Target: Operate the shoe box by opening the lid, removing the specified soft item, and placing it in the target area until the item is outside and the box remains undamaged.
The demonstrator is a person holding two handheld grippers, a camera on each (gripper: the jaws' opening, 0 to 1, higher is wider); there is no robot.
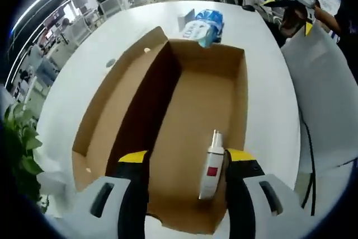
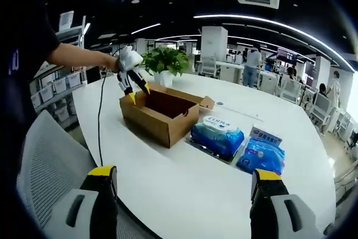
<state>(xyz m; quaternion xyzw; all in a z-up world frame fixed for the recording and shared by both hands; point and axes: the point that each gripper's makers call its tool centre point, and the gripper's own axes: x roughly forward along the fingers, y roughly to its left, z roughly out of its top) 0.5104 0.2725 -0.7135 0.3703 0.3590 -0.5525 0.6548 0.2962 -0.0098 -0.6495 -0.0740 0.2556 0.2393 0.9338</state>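
We are working at a large white table (image 2: pixel 184 194), with the cardboard shoe box (image 1: pixel 196 132) standing open on it, its lid flap (image 1: pixel 120 99) folded flat out toward 9 o'clock in the left gripper view. Inside, a small white spray bottle (image 1: pixel 211 166) is lying at about 5 o'clock on the box floor. We are seeing nothing else in the box; whether it is the specified item we cannot tell.

Beyond the far wall, at 12 o'clock, a blue wipes pack (image 1: pixel 206 25) is resting just outside. In the right gripper view two such blue soft packs are lying at 3 o'clock of the box: the nearer (image 2: pixel 217 135) and a second (image 2: pixel 261 154), well apart from it.

Left gripper (image 1: pixel 185 158): jaws spread, hovering over the box, grasping nothing. Right gripper (image 2: pixel 185 178): jaws spread wide, released, well back from the box.

Handling judgement: the packs are looking light, squashy and film-slick; we are favouring a pinch across the short middle, clear of the top flap.

Writing: the nearer pack's oval label is too small to read; the bottle is bearing a red square label, text illegible
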